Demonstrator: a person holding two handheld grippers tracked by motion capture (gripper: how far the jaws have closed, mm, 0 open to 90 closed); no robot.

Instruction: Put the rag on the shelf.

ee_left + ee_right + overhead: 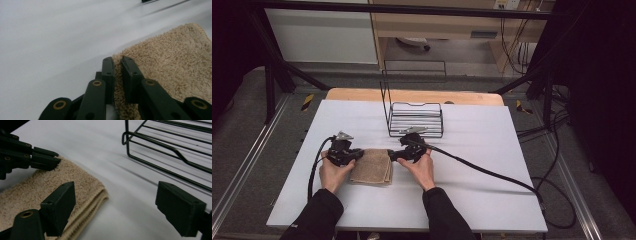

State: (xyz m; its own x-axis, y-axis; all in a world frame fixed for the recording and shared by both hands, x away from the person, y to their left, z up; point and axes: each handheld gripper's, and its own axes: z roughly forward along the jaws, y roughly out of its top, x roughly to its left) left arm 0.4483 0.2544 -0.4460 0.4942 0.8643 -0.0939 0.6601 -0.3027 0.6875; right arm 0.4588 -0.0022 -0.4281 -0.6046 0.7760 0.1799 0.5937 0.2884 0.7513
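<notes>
A folded tan towel (372, 167) lies on the white table (492, 150) between my two hands. My left gripper (360, 155) is shut on the towel's left edge; in the left gripper view its jaws (117, 61) pinch the pile of the towel (172, 57). My right gripper (391, 156) stands open at the towel's right edge. In the right gripper view (115, 193) one jaw hangs over the folded edge of the towel (37, 187) and the other over bare table, with neither pad pressing. The left gripper (53, 158) shows farther off, on the towel's far edge.
A black wire rack (416, 120) stands just behind the towel, close to my right gripper; its rods (170, 147) run across the top of the right gripper view. Thick cables trail from both grippers. Bare white table lies to the right and front.
</notes>
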